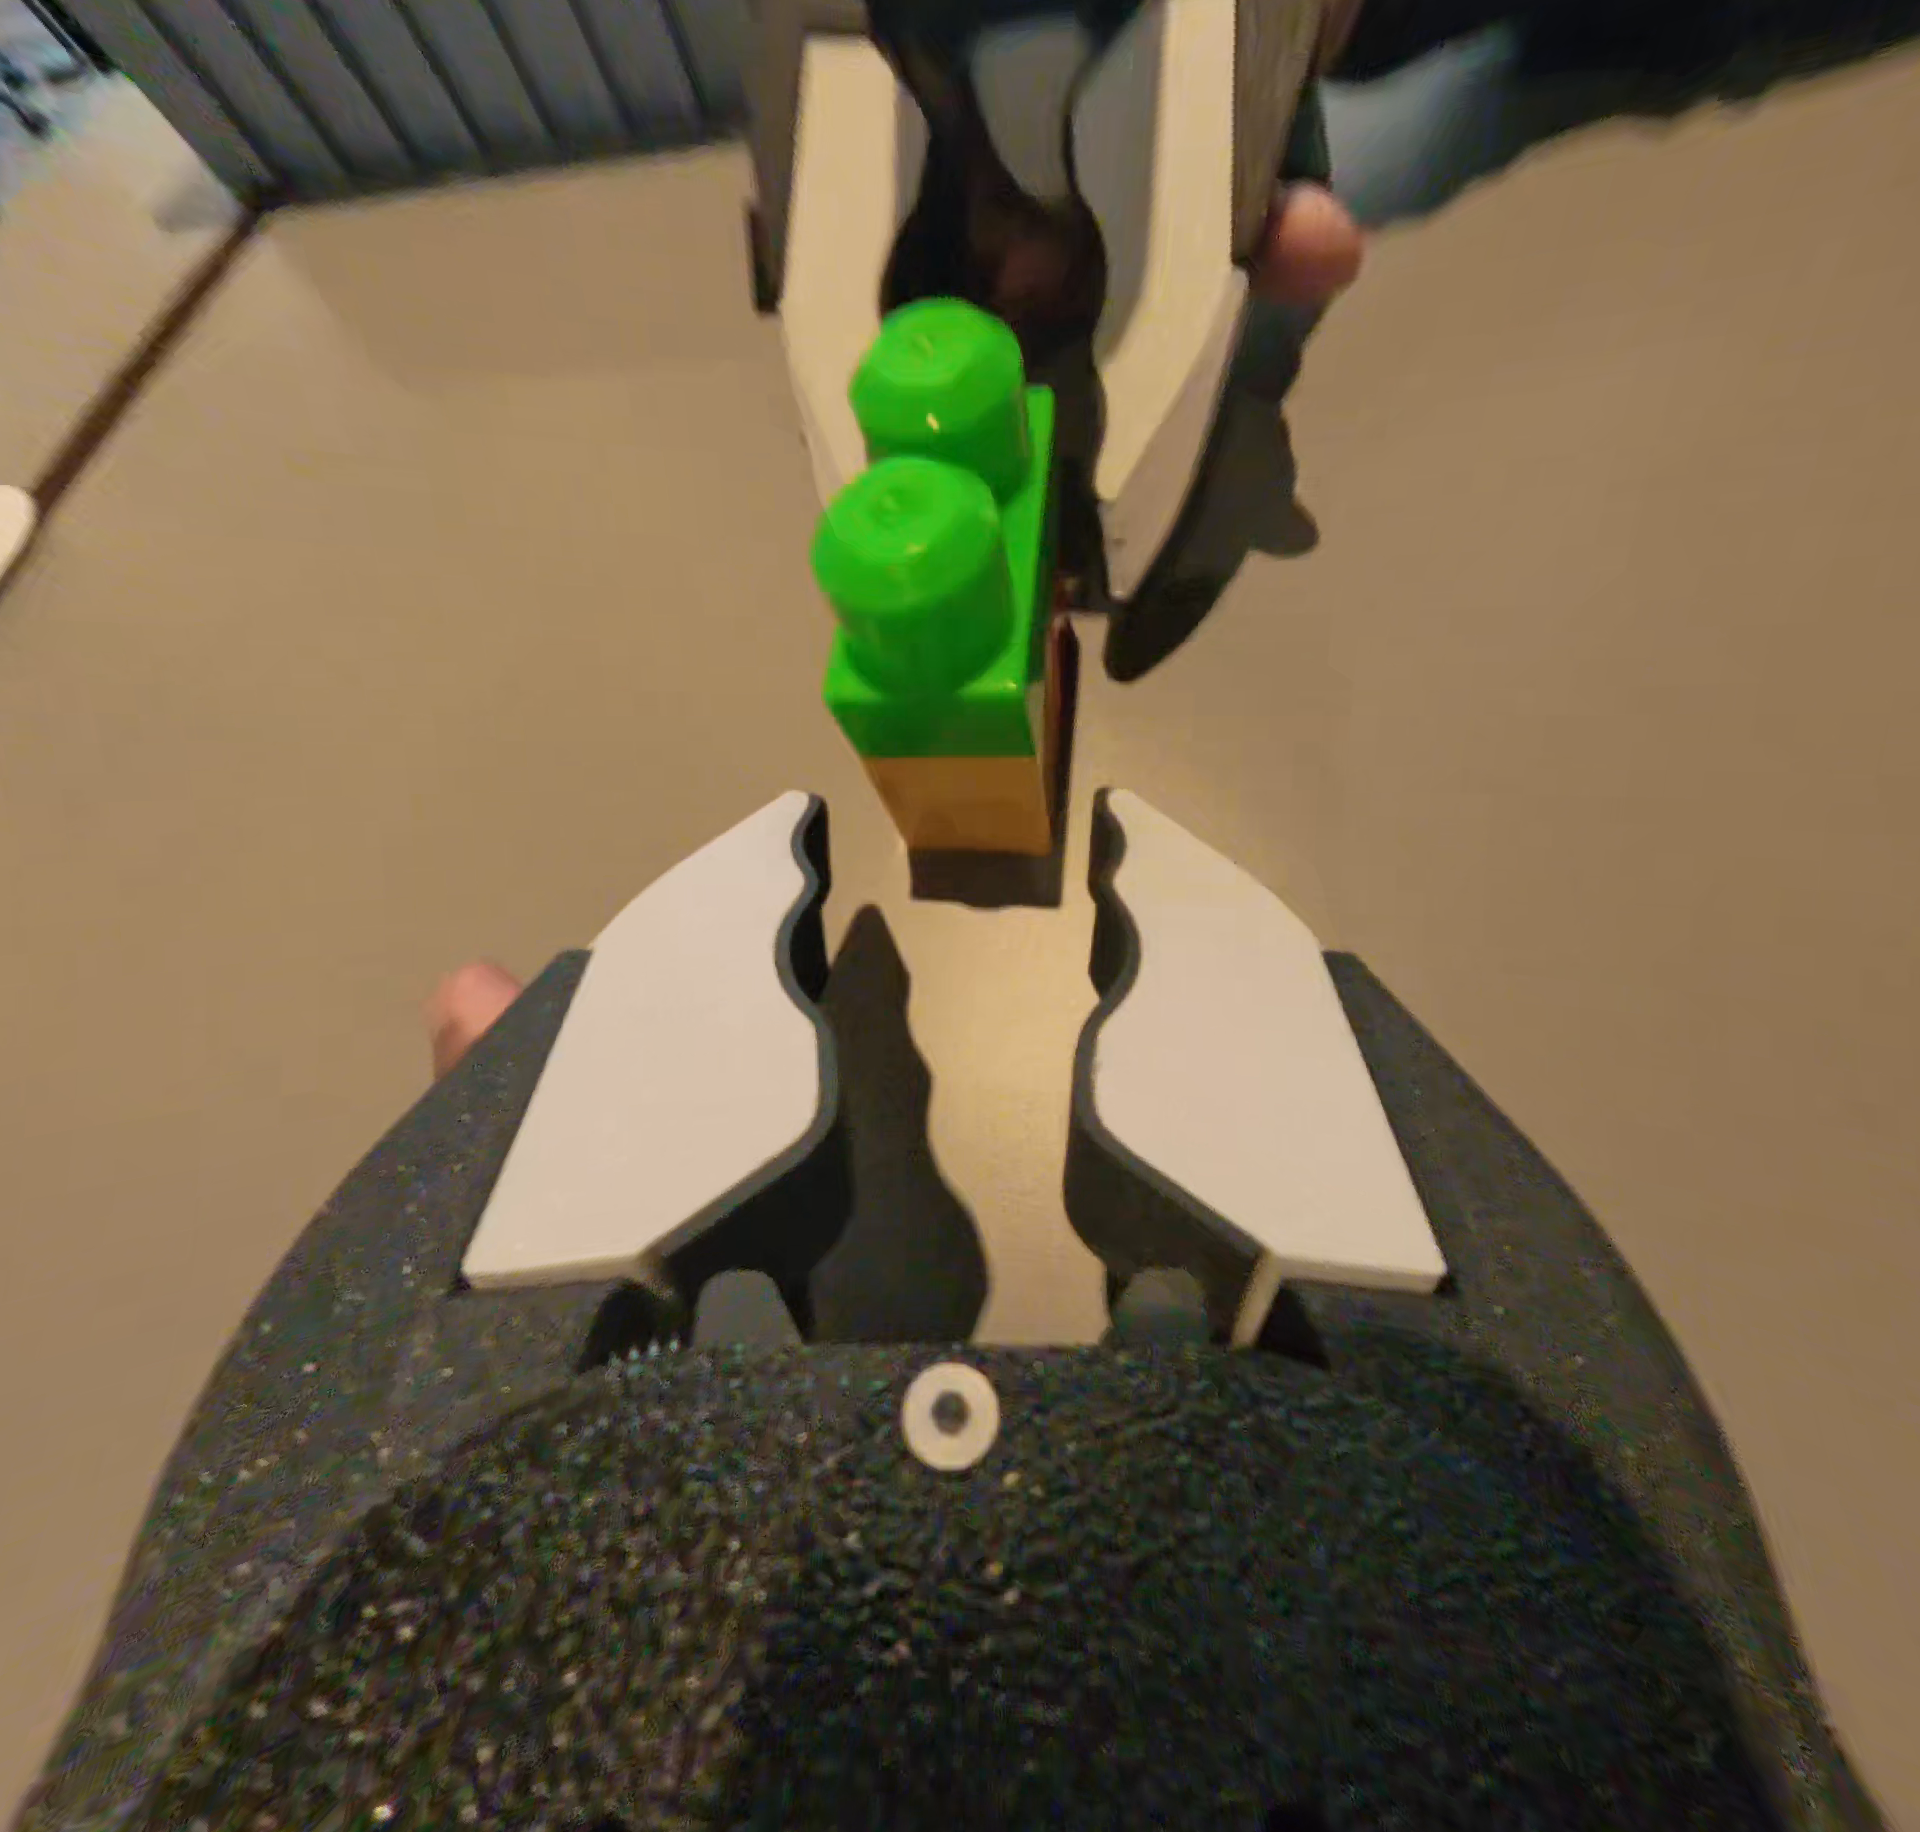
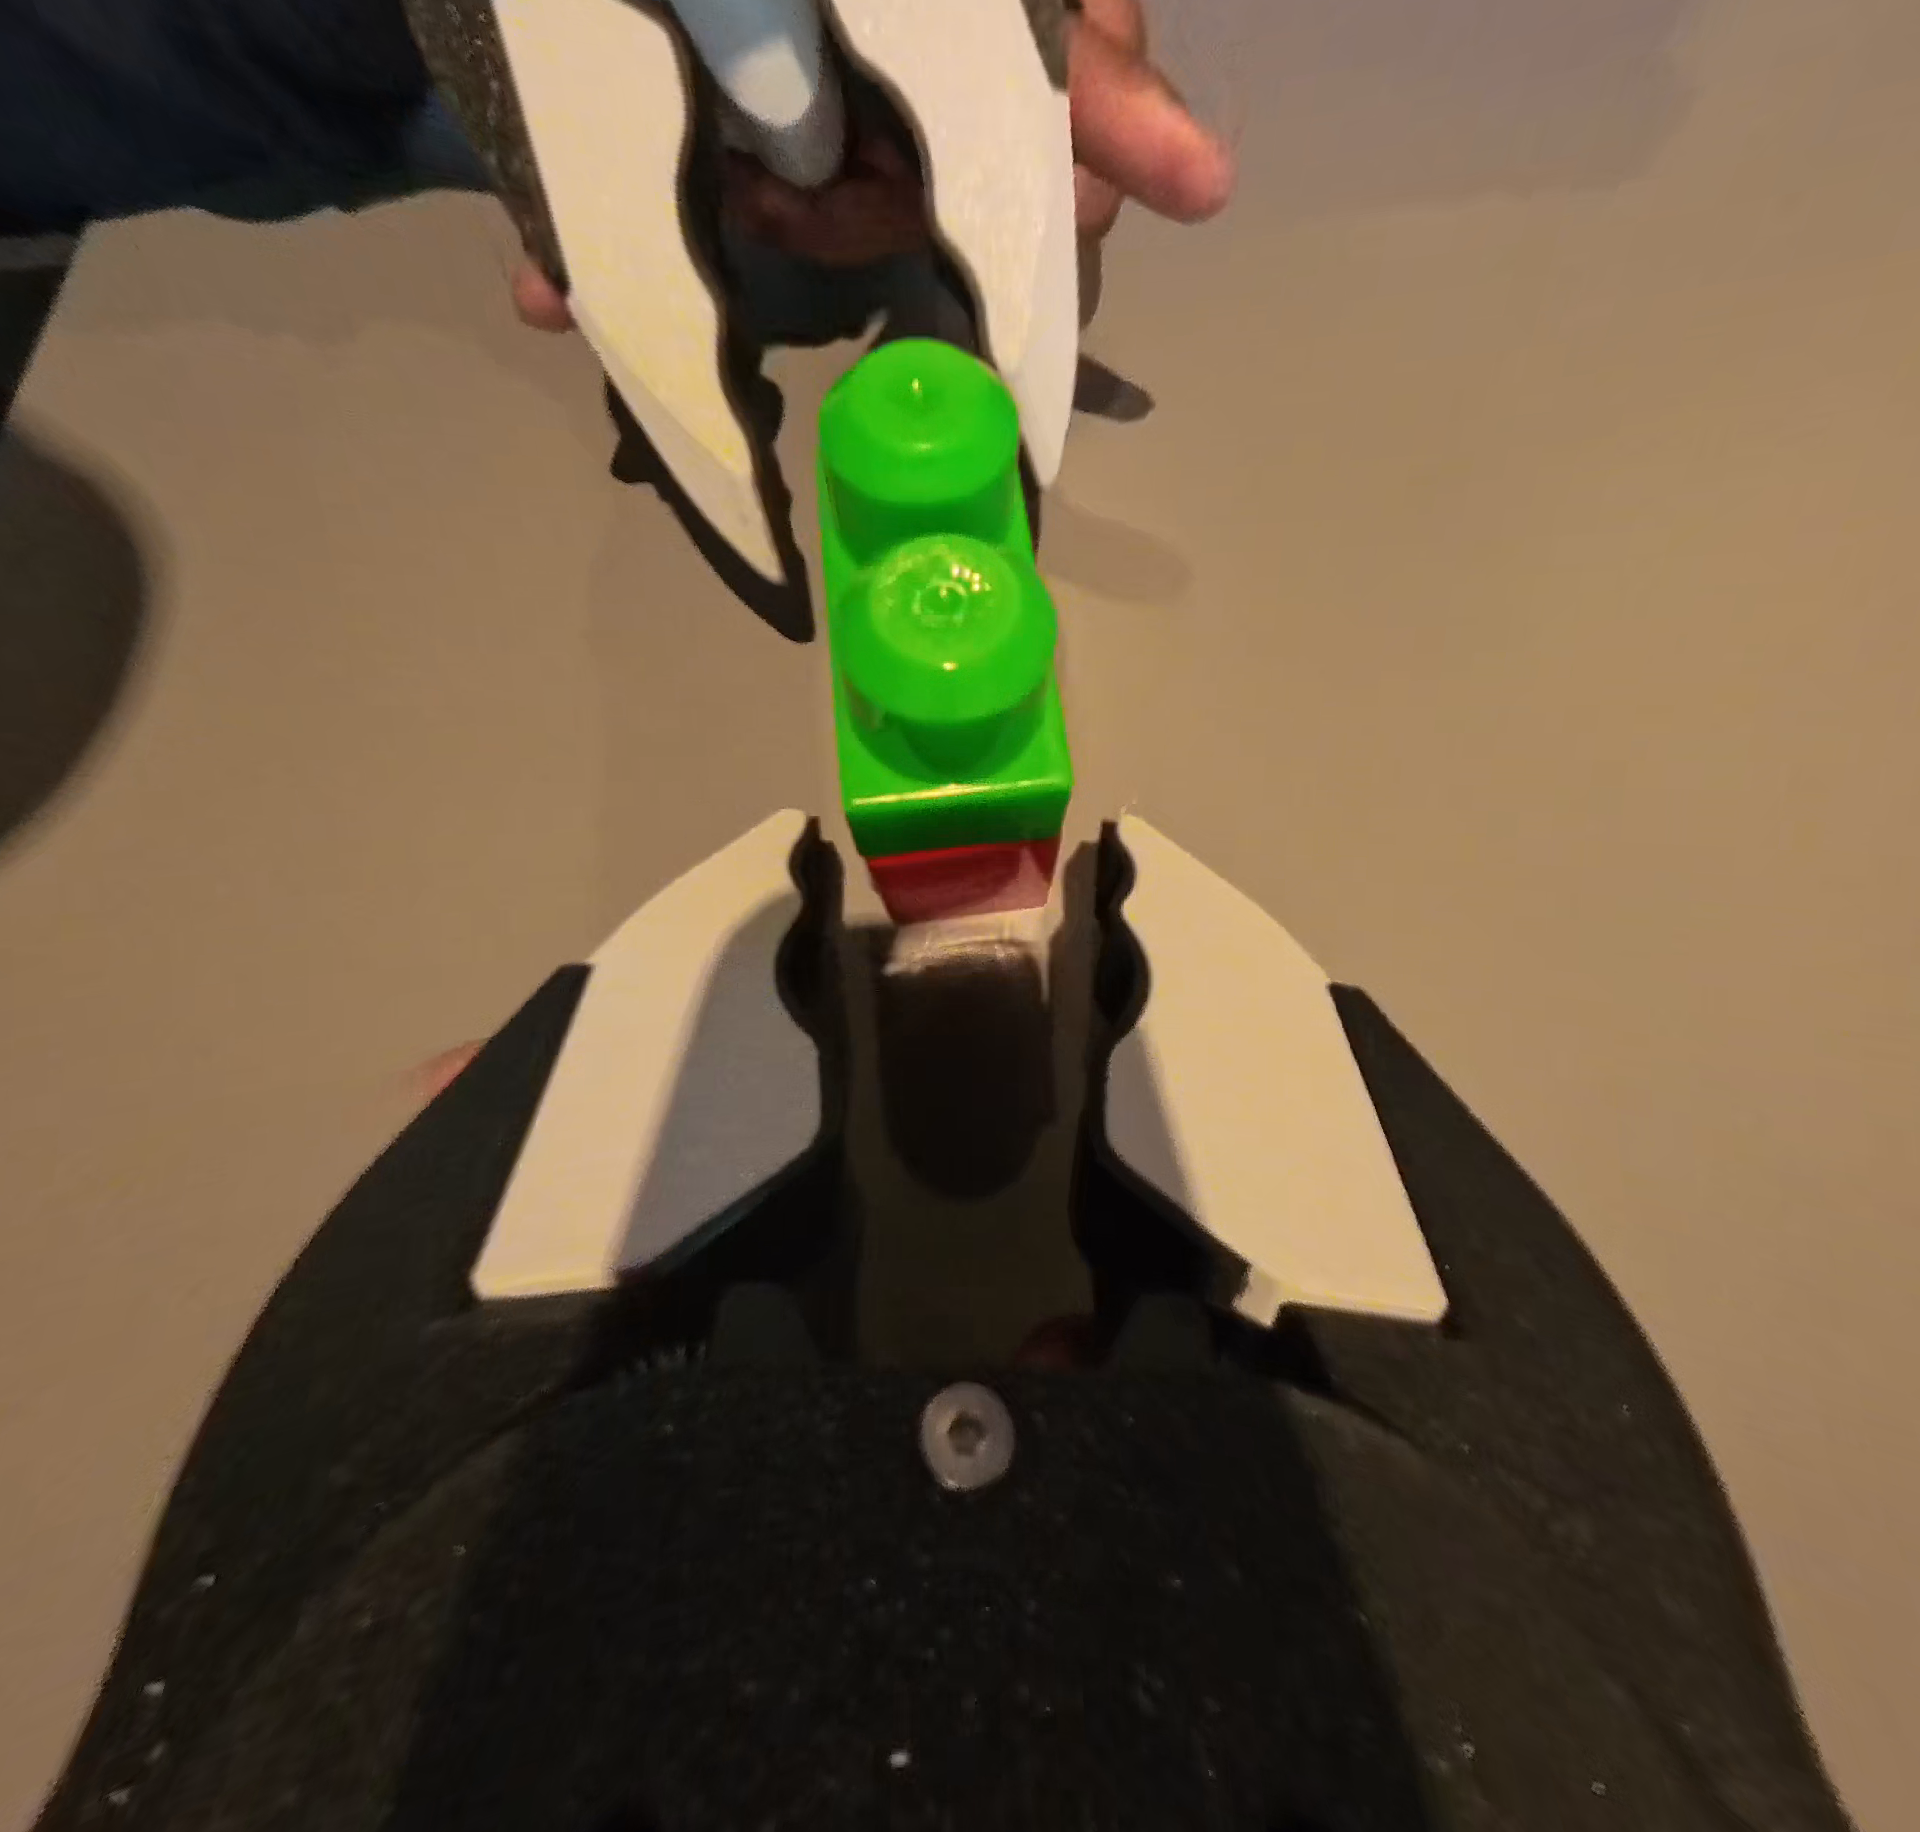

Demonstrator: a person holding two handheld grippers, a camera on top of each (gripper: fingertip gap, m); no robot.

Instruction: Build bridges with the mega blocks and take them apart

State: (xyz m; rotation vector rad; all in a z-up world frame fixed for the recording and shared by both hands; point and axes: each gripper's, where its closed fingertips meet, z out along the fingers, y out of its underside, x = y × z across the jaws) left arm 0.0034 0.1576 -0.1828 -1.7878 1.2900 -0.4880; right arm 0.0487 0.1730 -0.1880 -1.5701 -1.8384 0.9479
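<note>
Left wrist view: looks down at a small bridge standing on a plain beige table (image 1: 416,639). Shows a bright green two-stud block (image 1: 940,577) as the span, glossy, with fat rounded studs, resting at the near end on a yellow block (image 1: 971,800); a sliver of red at the far end, mostly hidden. Long axis runs straight away from the left gripper (image 1: 961,826), directly ahead of the gap between its tips. Fingers spread, holding nothing, tips level with the yellow block's near face and just short of it. White, flat-topped fingers with wavy dark inner edges, set in a rough black speckled body. Right gripper (image 1: 961,525) opposite, fingers also apart, flanking the far end of the span; whether they touch it cannot be told.

Right wrist view: same bridge from the other end, near support a red block (image 2: 961,873). Right gripper (image 2: 961,847) spread and empty, tips either side of the red block, seemingly apart from it. Left gripper (image 2: 909,515) beyond, open around the far stud. Both equally near, one per end. Probably calls for closing across the short width of each support.
</note>
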